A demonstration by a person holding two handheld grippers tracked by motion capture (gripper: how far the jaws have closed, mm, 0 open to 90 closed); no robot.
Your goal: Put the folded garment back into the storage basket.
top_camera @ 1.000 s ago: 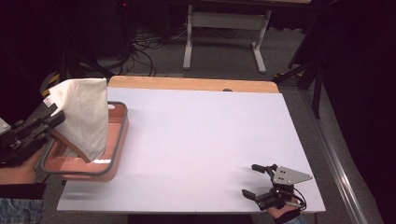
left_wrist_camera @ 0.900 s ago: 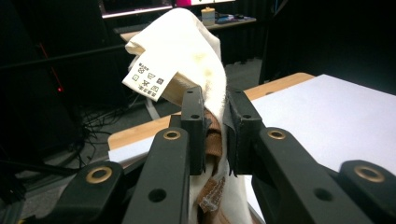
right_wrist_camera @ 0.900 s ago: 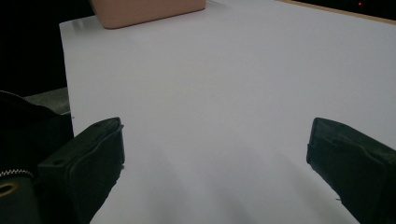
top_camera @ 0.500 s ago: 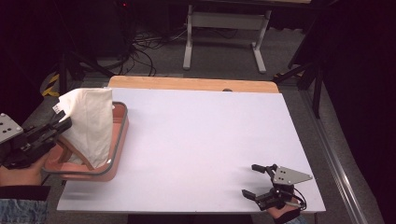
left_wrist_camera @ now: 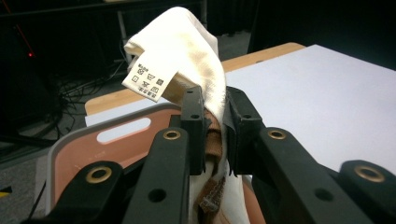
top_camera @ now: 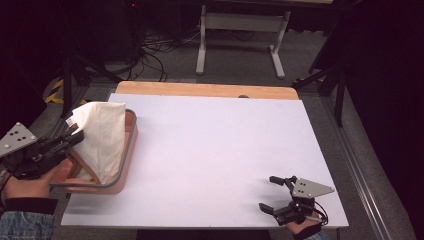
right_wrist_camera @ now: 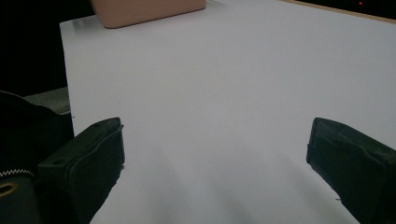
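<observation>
At the left edge of the high view, the left tool (top_camera: 75,140) is clenched on a cream-white cloth (top_camera: 102,137), and the cloth hangs down into a salmon-coloured tray with a grey rim (top_camera: 127,150) that sits at the left end of the white bench (top_camera: 215,150). In the left gripper view the two black jaws stand close together with the fabric (left_wrist_camera: 196,60) pinched between them. A care label (left_wrist_camera: 150,79) sticks out from the bunched top at upper centre, and a brown trim shows lower down between the jaws. The tray (left_wrist_camera: 88,149) lies underneath, its handle slot visible at centre left.

The right tool (top_camera: 274,194) rests at the lower right of the high view, well apart from the tray, its jaws spread wide with nothing between them. In the right gripper view the jaws rise from the two bottom corners over bare bench (right_wrist_camera: 224,93), with a corner of the tray (right_wrist_camera: 144,11) at the top edge.

From where I stand, this looks like the cloth being handled at the tray, either lifted clear or set down; I cannot tell which from this moment alone. If it is coming out, the next move calls for raising the left tool high enough for the hanging end to clear the grey rim, then carrying it over the open bench. The tray looks light, so a snag on the rim could drag it.
</observation>
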